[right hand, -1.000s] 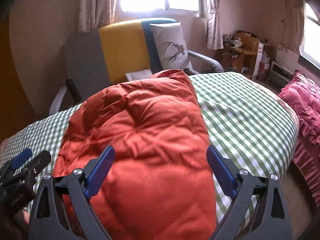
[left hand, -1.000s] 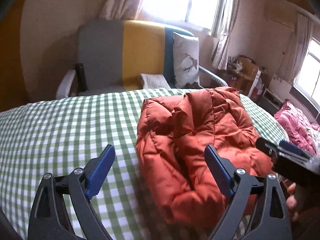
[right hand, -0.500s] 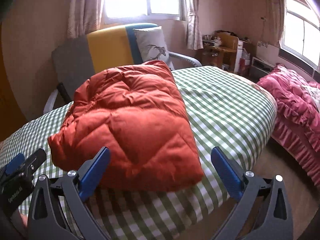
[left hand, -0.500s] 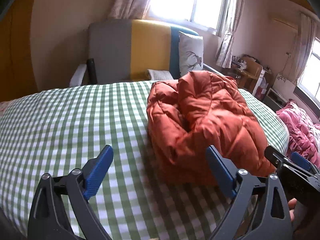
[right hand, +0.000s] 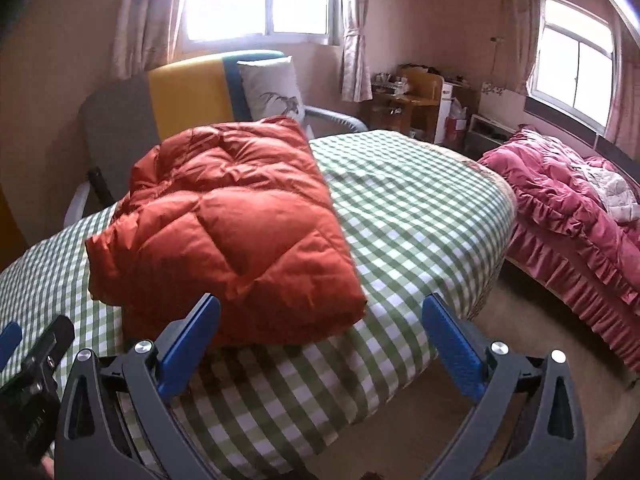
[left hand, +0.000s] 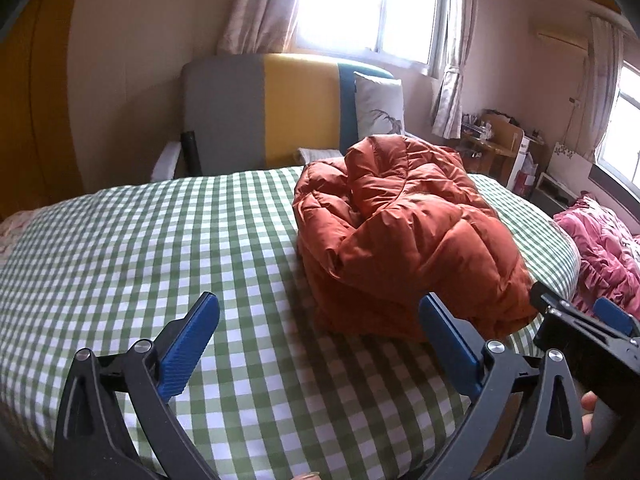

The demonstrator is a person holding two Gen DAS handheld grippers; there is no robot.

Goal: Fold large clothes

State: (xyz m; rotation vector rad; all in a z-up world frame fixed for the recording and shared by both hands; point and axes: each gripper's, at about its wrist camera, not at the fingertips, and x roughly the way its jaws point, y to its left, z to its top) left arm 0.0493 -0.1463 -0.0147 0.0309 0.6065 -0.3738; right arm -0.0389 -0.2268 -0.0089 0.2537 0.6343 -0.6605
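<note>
Folded orange down jacket (left hand: 404, 236) lying on the green-checked bed cover (left hand: 160, 248), toward its right side. Left wrist view: the bunched, layered folds on the jacket's side; left gripper (left hand: 320, 344) spread wide, empty, above bare cover. Right wrist view: the jacket's smooth quilted top; right gripper (right hand: 320, 344) likewise wide, empty, at the bed's near edge; pink bedding (right hand: 568, 200) beyond.
</note>
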